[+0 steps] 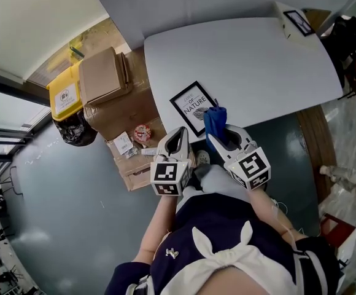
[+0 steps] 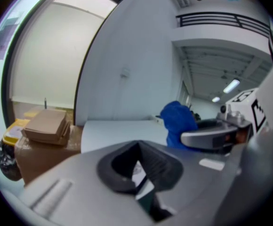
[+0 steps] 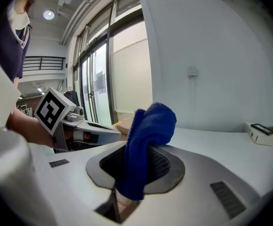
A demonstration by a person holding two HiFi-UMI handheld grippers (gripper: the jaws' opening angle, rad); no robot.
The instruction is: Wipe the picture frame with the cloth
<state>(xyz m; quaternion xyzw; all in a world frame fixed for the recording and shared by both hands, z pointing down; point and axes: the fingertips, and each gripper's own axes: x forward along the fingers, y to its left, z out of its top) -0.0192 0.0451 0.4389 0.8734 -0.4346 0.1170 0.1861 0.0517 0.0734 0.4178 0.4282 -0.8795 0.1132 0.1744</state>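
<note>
In the head view, the person is holding two grippers low at the near edge of the white bench [image 1: 251,60]. One frame [image 1: 193,107] is lying flat near that edge, at the middle of the picture. The right gripper [image 1: 220,133] is pinching one blue cloth [image 1: 215,118] just beside the frame's right side, probably so the bunched end is sticking out ready to rub. The left gripper [image 1: 179,134] is pointing at the frame's near corner, likely waiting to steady it. One small white box [image 1: 294,18] is sitting at the bench's far right corner. At left on the floor, a pile of at least two cardboard boxes [image 1: 104,78] and one yellow bin [image 1: 66,93] are standing well apart from the work.

In the left gripper view, its jaws are lying drawn together with nothing clearly gripped; only a pale sliver is showing in the slit. The cloth is rising at right.

In the right gripper view, its jaws are closing on the cloth's lower part, the upper fold flopping over the tips. The frame is not showing here, and wiping is not yet starting
</note>
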